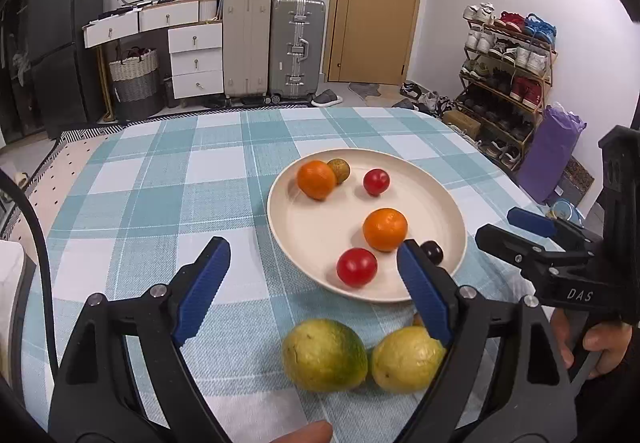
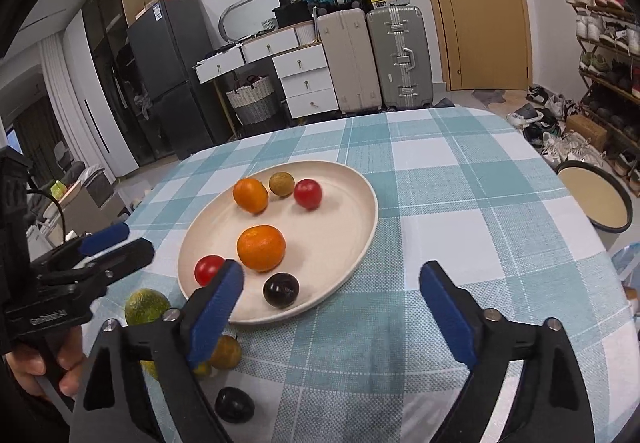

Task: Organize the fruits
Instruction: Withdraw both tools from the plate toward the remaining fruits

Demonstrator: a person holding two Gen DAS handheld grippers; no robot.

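My left gripper (image 1: 312,263) is wide open over the desk (image 1: 160,171) with nothing between its blue pads. No earlier view is on hand, so I report only how things sit.

Seen from my left wrist, going left to right: just below the open fingers, at 6 o'clock from the plate (image 1: 304,231), 2 green-yellow fruits lie on the checked cloth, the greener one (image 1: 324,355) on the left and the paler one (image 1: 406,359) touching it on the right. The right finger partly covers the paler one.

On the plate there are 6 pieces: an orange (image 1: 316,179) at 11 o'clock with a small brownish-green fruit (image 1: 340,169) tucked behind it, a red tomato (image 1: 376,181) at 12 o'clock, a second orange (image 1: 385,229) near the middle, another tomato (image 1: 357,267) at 6 o'clock, and a dark plum (image 1: 433,251) at 5 o'clock, half hidden by my finger.

My right gripper (image 2: 332,283) is also wide open and empty, hovering at the near rim of the plate at 5 o'clock. From its view, a small orange fruit (image 2: 228,351) and a second dark plum (image 2: 235,405) lie off the plate on the cloth near 7 o'clock, below my left finger.
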